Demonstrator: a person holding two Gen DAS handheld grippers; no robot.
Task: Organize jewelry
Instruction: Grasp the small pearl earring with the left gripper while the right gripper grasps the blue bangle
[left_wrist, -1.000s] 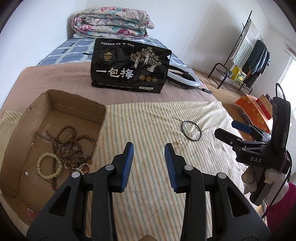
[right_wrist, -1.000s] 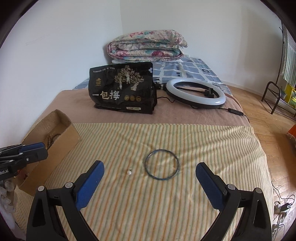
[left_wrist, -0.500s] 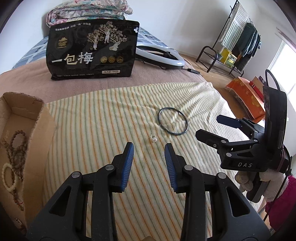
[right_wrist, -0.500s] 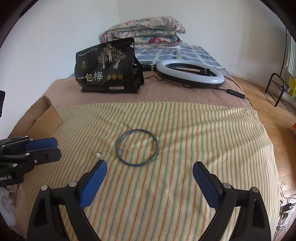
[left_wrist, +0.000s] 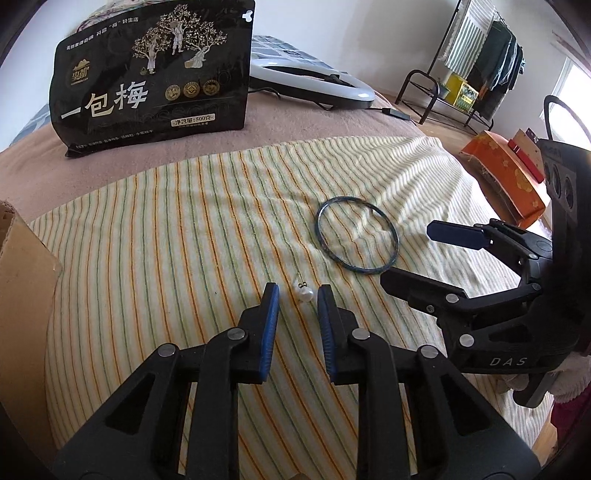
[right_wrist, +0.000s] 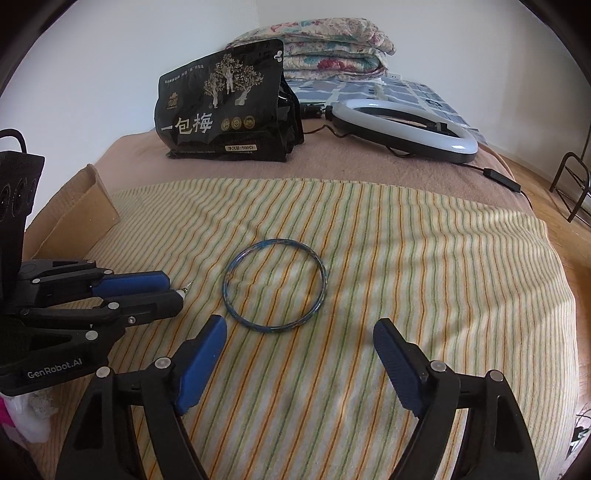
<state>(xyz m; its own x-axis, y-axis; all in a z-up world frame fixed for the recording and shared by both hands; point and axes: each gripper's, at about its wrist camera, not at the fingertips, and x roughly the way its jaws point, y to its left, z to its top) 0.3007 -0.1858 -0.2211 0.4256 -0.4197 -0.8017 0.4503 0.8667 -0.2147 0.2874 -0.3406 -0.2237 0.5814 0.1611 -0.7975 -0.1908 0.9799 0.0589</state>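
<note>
A small white pearl charm (left_wrist: 306, 294) lies on the striped cloth (left_wrist: 166, 240). My left gripper (left_wrist: 298, 295) is low over it, jaws closing, with the pearl between the tips and a gap still showing on its left. The right wrist view shows that gripper (right_wrist: 170, 288) with the charm's tip (right_wrist: 181, 291) poking out. A dark blue bangle (left_wrist: 347, 199) rests flat to the right. My right gripper (right_wrist: 299, 328) stands wide just short of the bangle (right_wrist: 325, 280), jaws closing; the near arc is level with its tips, untouched.
A cardboard box (left_wrist: 22, 280) stands at the left edge of the cloth. Behind are a black snack bag (right_wrist: 229, 110), a ring light (right_wrist: 406, 136) with its cable, and a folded quilt (right_wrist: 325, 44). Off the bed's right side are an orange box (left_wrist: 506, 173) and a clothes rack (left_wrist: 480, 62).
My left gripper swung right from the box, sank to the pearl and narrowed its jaws around it. My right gripper came down toward the bangle and narrowed a little.
</note>
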